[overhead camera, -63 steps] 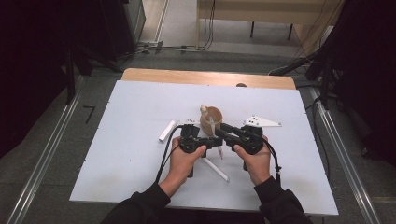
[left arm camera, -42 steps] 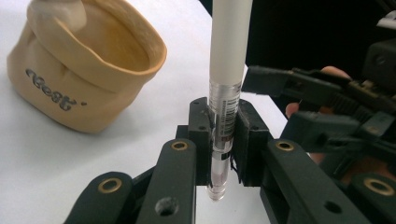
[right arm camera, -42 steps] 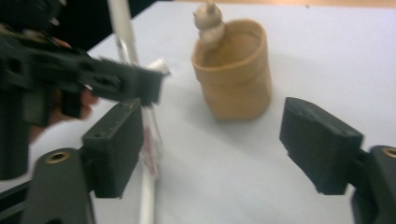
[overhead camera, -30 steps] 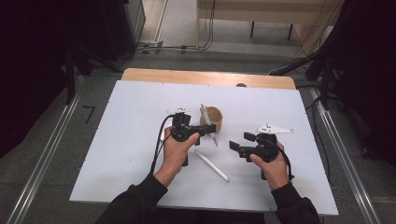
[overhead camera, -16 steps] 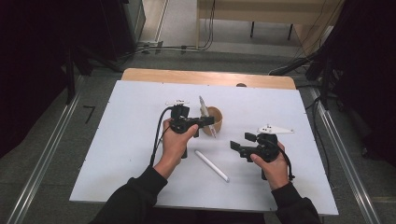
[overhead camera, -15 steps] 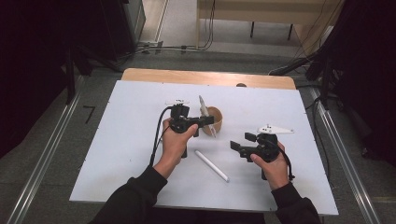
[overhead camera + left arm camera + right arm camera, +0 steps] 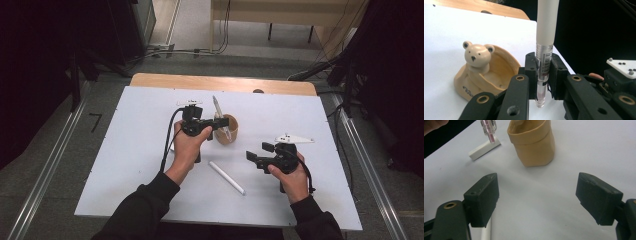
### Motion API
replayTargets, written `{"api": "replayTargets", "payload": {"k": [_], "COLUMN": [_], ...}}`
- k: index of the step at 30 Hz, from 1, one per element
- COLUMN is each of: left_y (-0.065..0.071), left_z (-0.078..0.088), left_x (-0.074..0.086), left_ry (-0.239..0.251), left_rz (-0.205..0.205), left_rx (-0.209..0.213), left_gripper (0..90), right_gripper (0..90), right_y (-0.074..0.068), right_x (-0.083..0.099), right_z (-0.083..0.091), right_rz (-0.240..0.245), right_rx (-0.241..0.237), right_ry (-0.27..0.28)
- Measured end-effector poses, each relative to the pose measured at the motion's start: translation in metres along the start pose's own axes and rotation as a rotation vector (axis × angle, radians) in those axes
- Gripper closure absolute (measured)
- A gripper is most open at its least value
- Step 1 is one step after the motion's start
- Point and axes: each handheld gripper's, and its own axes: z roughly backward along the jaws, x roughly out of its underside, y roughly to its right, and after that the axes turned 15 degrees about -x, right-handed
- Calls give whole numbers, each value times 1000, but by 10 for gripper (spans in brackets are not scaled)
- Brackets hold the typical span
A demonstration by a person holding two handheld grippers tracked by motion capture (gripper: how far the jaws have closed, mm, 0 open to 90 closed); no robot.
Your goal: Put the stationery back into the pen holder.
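My left gripper point(image 7: 218, 125) is shut on a pen point(image 7: 218, 116) and holds it upright, just left of a tan bear-shaped holder point(image 7: 229, 131). In the left gripper view the pads point(image 7: 532, 72) pinch the pen's clear labelled lower end point(image 7: 543, 67), the white barrel rises above them, and the holder point(image 7: 484, 72) stands to the left with its bear face toward me. My right gripper point(image 7: 256, 151) hovers open and empty near the table's right front. Between its wide-apart jaws point(image 7: 536, 200) the holder point(image 7: 532, 142) stands farther off, with the pen's pink tip point(image 7: 489, 128) hanging beside it.
A long white stick point(image 7: 226, 177) lies on the white table point(image 7: 140, 115) between my hands; its end point(image 7: 486, 230) shows by my right gripper's left jaw. A short white piece point(image 7: 484, 150) lies beyond the pen tip. A wooden edge point(image 7: 220, 82) borders the far side.
Both grippers were together in front of the holder. The right hand then drew off to the right and has stayed there. The left gripper has carried the pen up and away, next to the holder.
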Motion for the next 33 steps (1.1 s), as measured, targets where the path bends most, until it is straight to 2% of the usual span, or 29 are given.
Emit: {"api": "replayTargets", "payload": {"k": [13, 20, 28, 33], "left_y": [-2, -5, -1, -2], "left_z": [-3, -9, -21, -29], "left_x": [-11, -15, -17, -14], "left_ry": [30, 39, 48, 42], "left_rz": [0, -13, -84, -111], "left_rx": [-19, -52, -111, -147], "left_gripper": [804, 804, 803, 803], "right_gripper": [173, 173, 174, 174], "right_y": [1, 1, 1, 1], "right_x": [0, 0, 0, 0], "right_z": [1, 1, 1, 2], "right_rz": [-3, -5, -6, -7], "right_rx": [2, 2, 0, -2], "right_ry": [0, 2, 3, 6]}}
